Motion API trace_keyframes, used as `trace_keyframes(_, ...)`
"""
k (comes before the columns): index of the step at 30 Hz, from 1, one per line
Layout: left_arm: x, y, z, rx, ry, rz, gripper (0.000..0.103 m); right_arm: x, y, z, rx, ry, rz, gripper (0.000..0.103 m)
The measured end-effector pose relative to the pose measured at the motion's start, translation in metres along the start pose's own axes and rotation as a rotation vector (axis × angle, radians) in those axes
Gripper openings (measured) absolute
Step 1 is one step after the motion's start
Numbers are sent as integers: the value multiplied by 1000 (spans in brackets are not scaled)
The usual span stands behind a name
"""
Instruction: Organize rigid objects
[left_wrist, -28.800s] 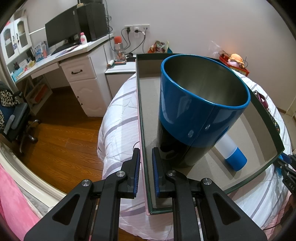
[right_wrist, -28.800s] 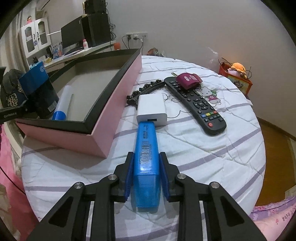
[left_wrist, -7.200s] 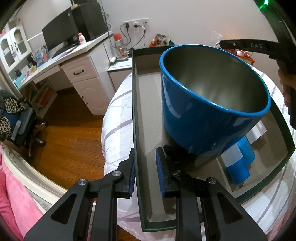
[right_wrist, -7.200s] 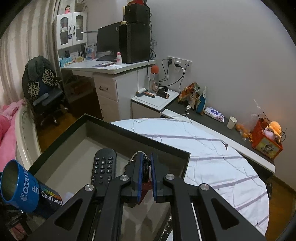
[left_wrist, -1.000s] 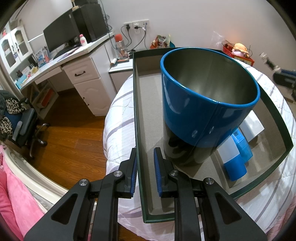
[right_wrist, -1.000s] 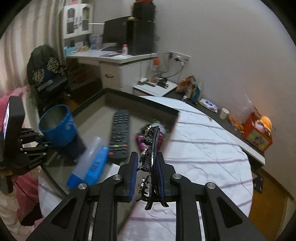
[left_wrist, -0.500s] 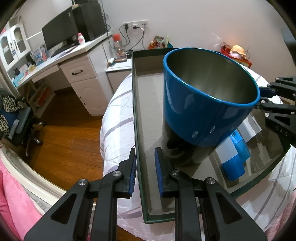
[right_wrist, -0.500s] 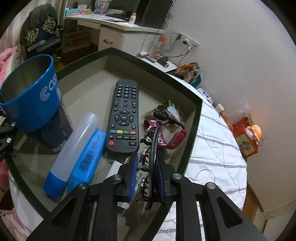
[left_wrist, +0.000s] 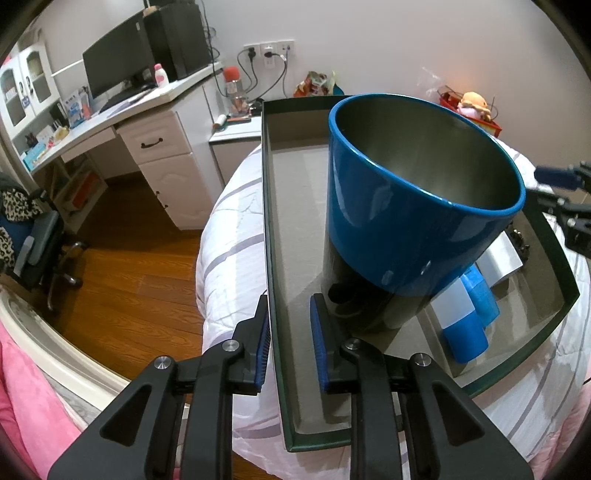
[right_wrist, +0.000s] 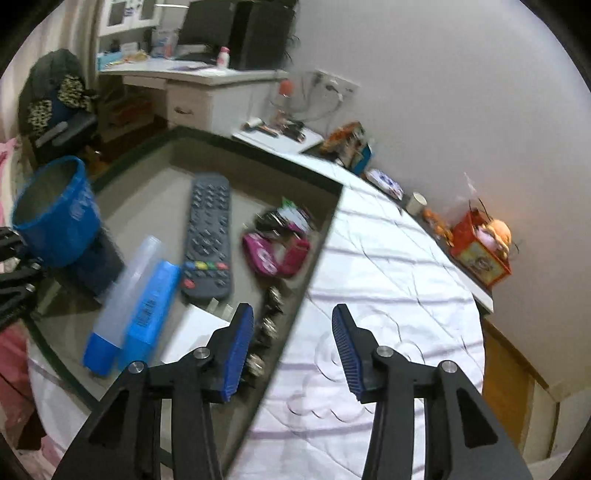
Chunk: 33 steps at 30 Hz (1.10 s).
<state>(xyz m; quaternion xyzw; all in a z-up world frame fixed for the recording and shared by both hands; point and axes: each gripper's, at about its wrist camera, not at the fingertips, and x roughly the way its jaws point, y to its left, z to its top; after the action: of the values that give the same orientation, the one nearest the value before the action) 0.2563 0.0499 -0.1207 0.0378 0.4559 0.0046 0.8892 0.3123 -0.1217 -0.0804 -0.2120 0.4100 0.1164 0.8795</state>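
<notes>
Left gripper (left_wrist: 288, 332): fingers narrow, straddling the box (left_wrist: 275, 229) wall, whether they pinch it cannot be told
Right gripper (right_wrist: 293, 347): fingers just opened wide, empty, above the box rim
Hair clip (right_wrist: 264, 328): in the box, beside the near wall
Cup (left_wrist: 413, 206): upright in the box

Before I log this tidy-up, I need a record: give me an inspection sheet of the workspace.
Surface: round table under a striped white cloth.
Job's things: box holds blue mug, remote, blue case, clear tube, pink strap, black hair clip by its wall.
Clutter: orange toy box behind.
Grippers: left tool clamps the box's wall; right tool has just been opening, empty, clip released.
Cables: plugged into wall sockets.
Surroundings: desk, monitor, chair, wooden floor.
</notes>
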Motion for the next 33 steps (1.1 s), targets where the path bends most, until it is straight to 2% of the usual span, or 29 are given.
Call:
trace_keyframes(5, 2, -1, 1, -1, -5, 1, 22, 19, 0, -5, 7, 63, 13, 46)
trace_keyframes(7, 3, 0, 1, -3, -11, -8, 24, 27, 3, -7, 5, 94, 9, 40)
trace_keyframes(8, 4, 0, 1, -6, -13, -17, 24, 32, 4, -9, 7, 116, 17, 34)
trace_keyframes(14, 9, -3, 3, -2, -20, -24, 27, 27, 1, -19, 30, 124, 76, 28)
trace_keyframes(20, 13, -14, 5, 28, -25, -47, 29, 20, -7, -33, 69, 120, 95, 28)
trace_keyframes(33, 17, -70, 19, 143, -18, -109, 30, -4, -37, -76, 166, 122, 60, 28)
